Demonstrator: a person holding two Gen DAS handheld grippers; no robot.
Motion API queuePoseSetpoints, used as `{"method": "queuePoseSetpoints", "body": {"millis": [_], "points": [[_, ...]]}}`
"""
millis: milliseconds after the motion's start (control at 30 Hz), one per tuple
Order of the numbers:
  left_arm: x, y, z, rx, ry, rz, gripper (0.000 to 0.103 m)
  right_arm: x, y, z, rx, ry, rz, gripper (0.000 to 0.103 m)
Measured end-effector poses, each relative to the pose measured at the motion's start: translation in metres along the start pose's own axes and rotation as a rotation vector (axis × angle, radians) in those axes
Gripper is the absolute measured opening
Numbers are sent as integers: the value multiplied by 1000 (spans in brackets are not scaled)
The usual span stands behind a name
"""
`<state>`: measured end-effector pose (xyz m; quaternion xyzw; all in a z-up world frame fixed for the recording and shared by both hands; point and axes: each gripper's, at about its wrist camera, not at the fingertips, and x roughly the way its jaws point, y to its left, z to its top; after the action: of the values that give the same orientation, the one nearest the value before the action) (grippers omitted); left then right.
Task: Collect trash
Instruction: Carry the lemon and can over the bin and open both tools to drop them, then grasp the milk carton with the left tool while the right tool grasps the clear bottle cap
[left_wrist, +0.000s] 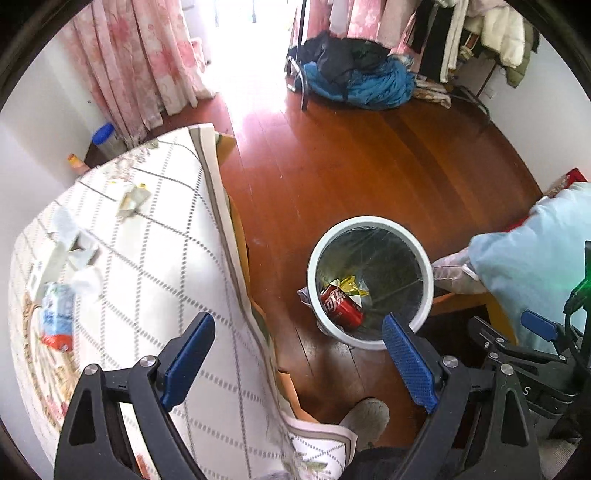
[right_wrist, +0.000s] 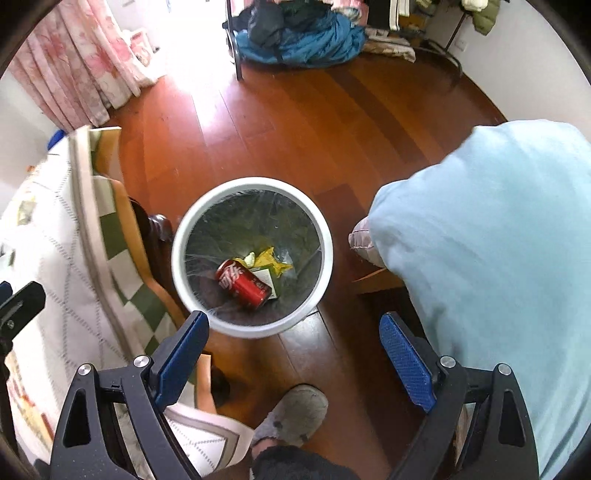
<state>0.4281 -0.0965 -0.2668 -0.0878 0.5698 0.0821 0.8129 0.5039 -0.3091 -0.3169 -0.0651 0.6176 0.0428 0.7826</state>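
Observation:
A white round bin (left_wrist: 314, 258) (right_wrist: 325, 236) with a clear liner stands on the wooden floor beside the table. Inside lie a red cola can (left_wrist: 341, 305) (right_wrist: 244, 283) and yellow wrappers (left_wrist: 351, 287) (right_wrist: 271, 260). My left gripper (left_wrist: 299, 334) hangs open over the table's edge and the bin, nothing between its blue pads. My right gripper (right_wrist: 294, 334) is open just above the bin's near rim, also empty. On the checked tablecloth (left_wrist: 155, 266) remain a blue-and-red packet (left_wrist: 57, 314), crumpled white tissues (left_wrist: 86, 278) and a torn wrapper (left_wrist: 133, 199).
A pale blue pillow (right_wrist: 491, 236) (left_wrist: 535, 254) lies right of the bin. A person's grey slipper (right_wrist: 295, 411) (left_wrist: 367, 417) stands on the floor below the bin. A heap of blue and dark clothes (left_wrist: 354, 79) and pink curtains (left_wrist: 140, 62) are at the far side.

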Motion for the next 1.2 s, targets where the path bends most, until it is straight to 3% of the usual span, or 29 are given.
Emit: {"method": "queuePoseSetpoints", "body": {"millis": [433,567,733,933,1200], "points": [[-119,4,-38,1,-185,-15,93,-137,4,-56,-2,-196,25,95],[-154,19,-49,-29,-244,-17,93,-180,8,-66,3,-259,44,95],[-184,56,-65,-101,-293,21,93,-221,27,-76,-2,-304,134,95],[-174,139,-91,-233,-257,148,93,-223,100,-86,-112,-268,233,95],[-92,277,-120,-452,-100,339,93,-155,242,-60,-296,-141,305,95]]}}
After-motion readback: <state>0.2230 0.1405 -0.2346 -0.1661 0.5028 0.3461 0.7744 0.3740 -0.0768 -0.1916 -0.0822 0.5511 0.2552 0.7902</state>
